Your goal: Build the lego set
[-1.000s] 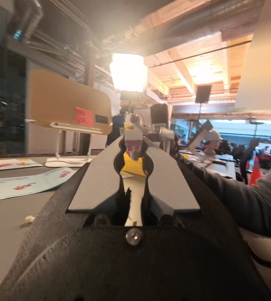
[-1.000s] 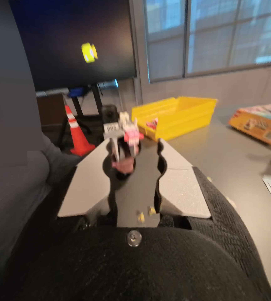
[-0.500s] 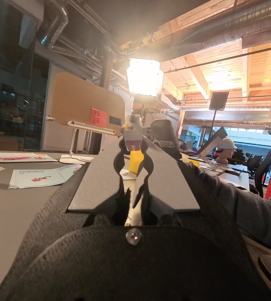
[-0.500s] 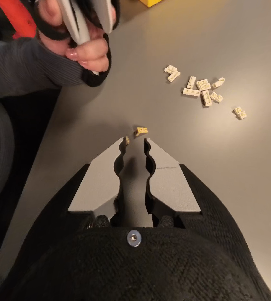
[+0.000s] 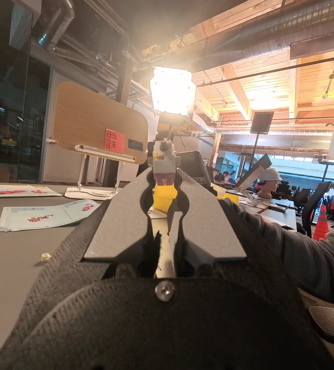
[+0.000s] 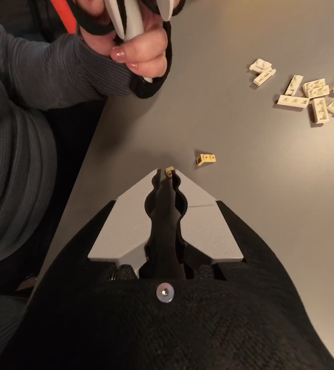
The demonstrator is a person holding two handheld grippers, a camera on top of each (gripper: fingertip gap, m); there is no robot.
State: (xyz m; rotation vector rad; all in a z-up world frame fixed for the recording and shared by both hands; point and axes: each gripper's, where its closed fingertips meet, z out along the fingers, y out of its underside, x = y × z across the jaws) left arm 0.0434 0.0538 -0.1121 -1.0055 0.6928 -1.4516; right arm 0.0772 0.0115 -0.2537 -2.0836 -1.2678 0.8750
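Observation:
My left gripper (image 5: 164,172) is raised above the grey table (image 5: 11,280) and shut on a small brick model (image 5: 164,162). The model is grey and white on top and pink below, and it sticks up past the fingertips. My right gripper (image 6: 165,173) points down at the table (image 6: 242,200), jaws narrow. A tiny yellow brick (image 6: 169,172) lies between its fingertips, against the right finger (image 6: 184,186). A sliver of gap shows between the brick and the left finger (image 6: 150,184). A second yellow brick (image 6: 205,159) lies just to the right.
Several white bricks (image 6: 310,96) lie scattered at the far right. A hand (image 6: 142,50) holding the other gripper hangs above the table edge. A yellow bin (image 5: 163,197), an open booklet (image 5: 47,216), a wooden board on a white stand (image 5: 98,130) and a bright lamp (image 5: 172,92) stand beyond.
My right gripper swung from the held model down to the table and narrowed its jaws around the tiny yellow brick. My left gripper kept hold of the model, almost still.

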